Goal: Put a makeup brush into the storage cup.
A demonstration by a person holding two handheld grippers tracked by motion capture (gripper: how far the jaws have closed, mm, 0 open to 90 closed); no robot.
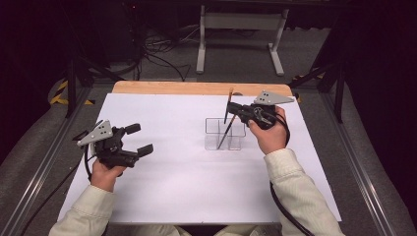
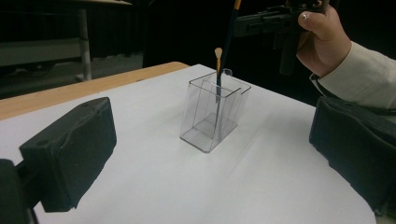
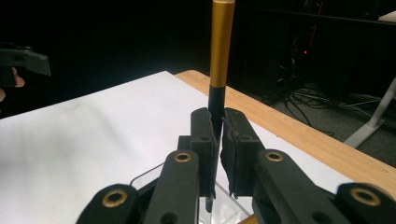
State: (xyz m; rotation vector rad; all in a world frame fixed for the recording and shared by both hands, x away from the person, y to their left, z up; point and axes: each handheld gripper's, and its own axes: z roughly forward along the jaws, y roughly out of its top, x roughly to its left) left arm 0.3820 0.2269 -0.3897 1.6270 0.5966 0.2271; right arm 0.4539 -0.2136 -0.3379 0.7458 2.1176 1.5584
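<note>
A clear plastic container (image 1: 216, 142) (image 2: 201, 109) with compartments stands on the white table top (image 1: 177, 172), right of the middle. My right gripper (image 1: 231, 109) (image 3: 217, 128) hovers just above it, shut on a slim black brush with a gold end (image 3: 221, 46) (image 2: 227, 42). The brush is held nearly upright and its lower end reaches down into the container. A second thin stick with a pale tip (image 2: 218, 52) rests in the same container. My left gripper (image 1: 139, 139) (image 2: 212, 156) stands open at the left of the table, empty, facing the container.
A wooden strip (image 1: 196, 88) borders the table's far edge. Behind it on the floor are a white frame with two legs (image 1: 241, 39) and loose cables (image 1: 162, 54). Dark rails run along both sides of the table.
</note>
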